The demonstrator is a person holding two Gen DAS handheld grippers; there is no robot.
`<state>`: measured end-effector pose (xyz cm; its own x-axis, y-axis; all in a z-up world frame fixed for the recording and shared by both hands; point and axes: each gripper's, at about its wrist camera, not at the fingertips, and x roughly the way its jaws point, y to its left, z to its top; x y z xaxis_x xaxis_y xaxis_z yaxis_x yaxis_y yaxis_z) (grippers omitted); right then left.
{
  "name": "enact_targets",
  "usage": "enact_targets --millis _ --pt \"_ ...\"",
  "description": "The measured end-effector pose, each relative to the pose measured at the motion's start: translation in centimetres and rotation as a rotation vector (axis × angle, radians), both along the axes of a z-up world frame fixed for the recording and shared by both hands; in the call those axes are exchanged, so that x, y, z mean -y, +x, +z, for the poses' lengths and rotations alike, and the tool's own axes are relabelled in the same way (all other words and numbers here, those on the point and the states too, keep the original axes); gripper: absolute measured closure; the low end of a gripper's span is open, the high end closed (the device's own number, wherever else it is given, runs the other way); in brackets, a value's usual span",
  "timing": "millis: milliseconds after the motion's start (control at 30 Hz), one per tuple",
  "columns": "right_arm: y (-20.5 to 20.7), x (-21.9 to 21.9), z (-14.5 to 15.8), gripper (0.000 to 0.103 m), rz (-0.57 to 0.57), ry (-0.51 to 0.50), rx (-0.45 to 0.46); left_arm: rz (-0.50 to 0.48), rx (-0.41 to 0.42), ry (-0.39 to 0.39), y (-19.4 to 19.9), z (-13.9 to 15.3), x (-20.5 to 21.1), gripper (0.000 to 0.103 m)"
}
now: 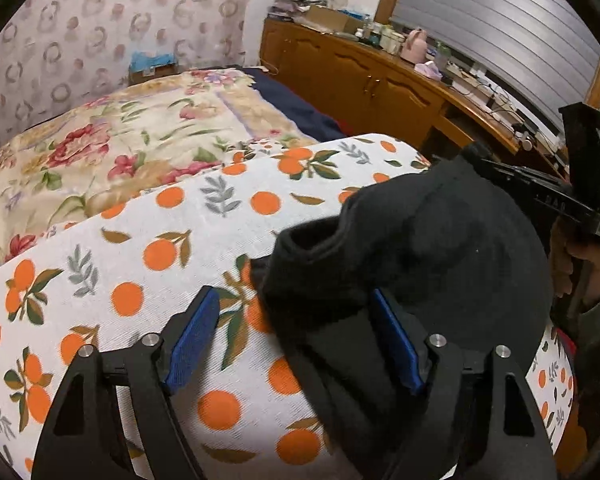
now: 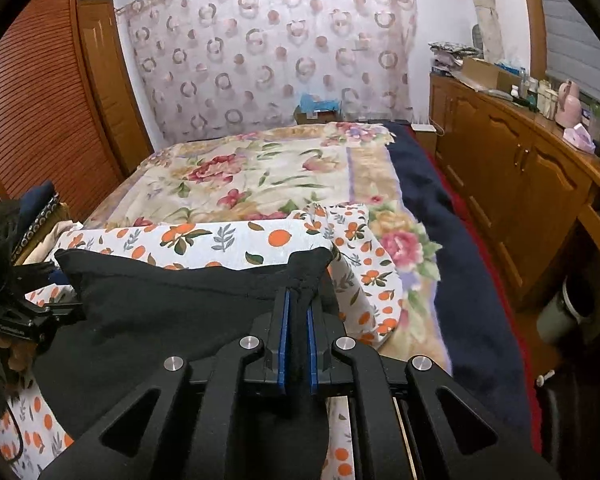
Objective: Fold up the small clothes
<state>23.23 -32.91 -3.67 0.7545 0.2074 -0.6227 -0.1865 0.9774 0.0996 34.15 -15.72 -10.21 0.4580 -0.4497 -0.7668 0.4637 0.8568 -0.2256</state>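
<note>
Two padded jaws pinch bunched black knit garment [image 2: 172, 312].

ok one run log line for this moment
right gripper shut on black garment | left gripper open astride its edge | on orange-print cloth

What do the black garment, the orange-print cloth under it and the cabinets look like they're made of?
Black garment: soft matte knit, probably fleece or cotton jersey; it bunches thickly in the right gripper.
Orange-print cloth: woven cotton by its look; a fine ribbed weave shows.
Cabinets: wood or wood veneer with a glossy varnish; grain and sheen are visible.
</note>
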Motion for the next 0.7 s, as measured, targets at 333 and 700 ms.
enact_targets --millis 333,700 --pt "-0.8 0.1 -0.1 0.097 0.021 -0.007 0.016 -0.059 0.057 -0.049 -1.8 2.1 0.6 0.085" --pt "-1.9 -0.9 0.9 0.084 0.045 0.0 0.05 -0.021 0.182 -0.203 -5.5 8.3 -3.0 0.089"
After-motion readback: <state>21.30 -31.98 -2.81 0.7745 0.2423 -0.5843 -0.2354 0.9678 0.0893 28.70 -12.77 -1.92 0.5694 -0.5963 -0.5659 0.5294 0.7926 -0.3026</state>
